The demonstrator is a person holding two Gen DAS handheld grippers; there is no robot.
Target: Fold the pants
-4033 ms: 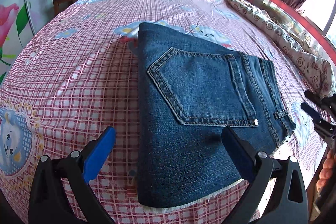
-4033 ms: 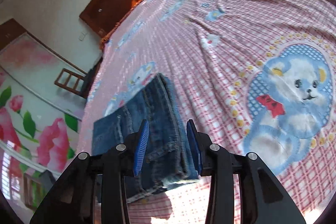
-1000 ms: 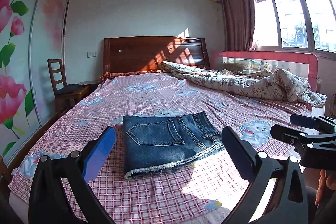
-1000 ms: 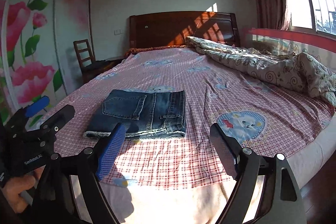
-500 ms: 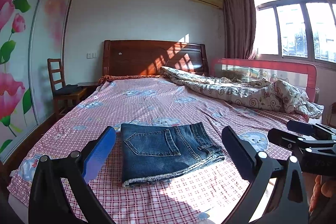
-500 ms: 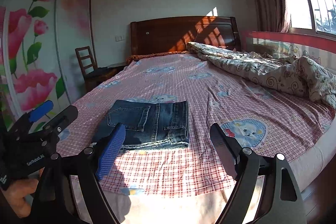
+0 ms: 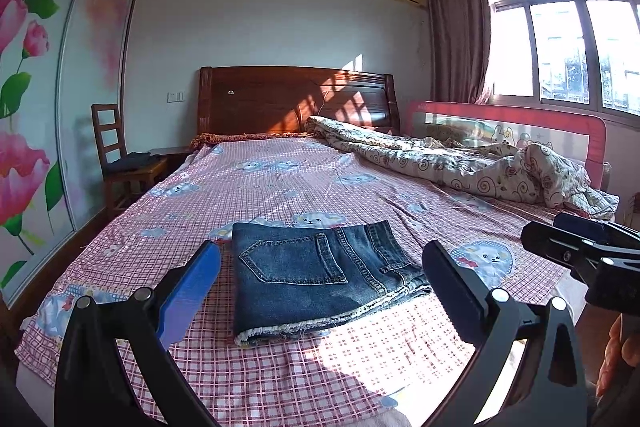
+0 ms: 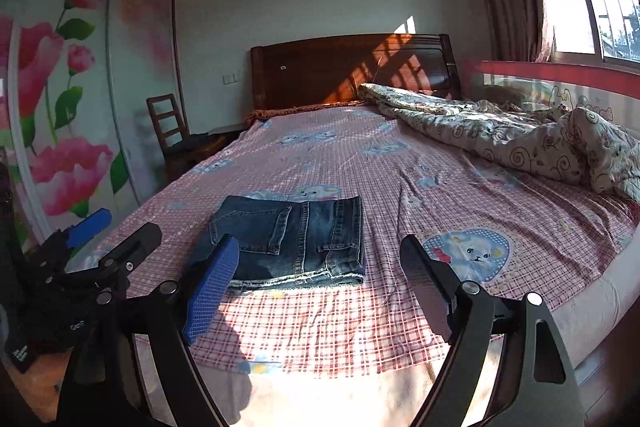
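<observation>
Task status: judged complete or nearly so. The pants (image 7: 320, 275) lie as a compact rectangular denim bundle, back pocket upward, on the checked sheet of the bed (image 7: 280, 379). The bundle sits near the foot edge, toward the bed's left side as seen from the foot, with the frayed hem edge facing the foot edge. No loose leg or trailing fabric shows. One corner on the waistband side looks slightly uneven; a minor straightening may be all that is left.

Gripper state:
- Left gripper (image 7: 320, 291): jaws spread wide, nothing between the pads. It hangs off the foot edge, well apart from the bundle.
- Right gripper (image 8: 320, 283): jaws likewise spread wide and empty, also clear of the bed and not touching the denim.

Each gripper appears in the other's view at the frame edge; part of a hand (image 7: 616, 351) shows behind the right unit.

Surroundings:
- A rumpled quilt (image 7: 460, 159) lies along the right edge of the bed, well apart from the bundle.
- A red guard rail (image 7: 500, 115) runs along that same side.
- A headboard (image 7: 296, 99) closes the far edge.
- A wooden chair (image 7: 120, 163) stands beside the far left corner.

Obstructions: none near the pants. The sheet around the bundle carries nothing else.
</observation>
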